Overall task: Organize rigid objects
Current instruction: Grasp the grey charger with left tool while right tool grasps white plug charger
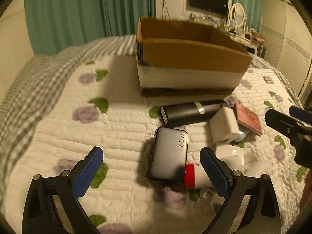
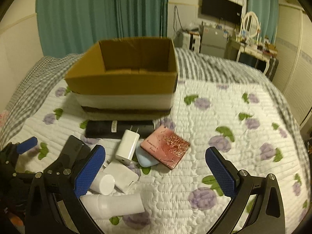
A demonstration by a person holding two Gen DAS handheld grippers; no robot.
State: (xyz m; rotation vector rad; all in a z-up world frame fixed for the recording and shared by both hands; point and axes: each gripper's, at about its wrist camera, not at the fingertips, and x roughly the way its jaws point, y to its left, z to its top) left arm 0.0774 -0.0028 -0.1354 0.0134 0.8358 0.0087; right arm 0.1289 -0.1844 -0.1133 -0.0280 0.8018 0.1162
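1. The cardboard box [image 2: 124,81] stood open on the bed [image 2: 224,117], its top flaps upright and its inside bare as far as could be seen.
2. Just in front of the box lay a long black case [image 2: 101,129] on its side, parallel to the box's near wall.
3. A white charger [image 2: 127,146] leaned against the case, prongs pointing toward the box, and beside it a pink tile [image 2: 168,147] rested partly on a pale blue pebble [image 2: 145,160].
4. Nearer the cameras sat a dark power bank [image 1: 169,156] marked 65w, a white bottle with a red band [image 1: 192,176] touching its corner, and a white tube [image 2: 115,202] lying flat.
5. The left tongs [image 1: 151,172] hung open over the quilt, the power bank between their blue pads and untouched.
6. The right tongs [image 2: 156,170] were also spread wide and held nothing, hovering above the pink tile.
7. Green curtains [image 2: 101,13] hung behind the bed.
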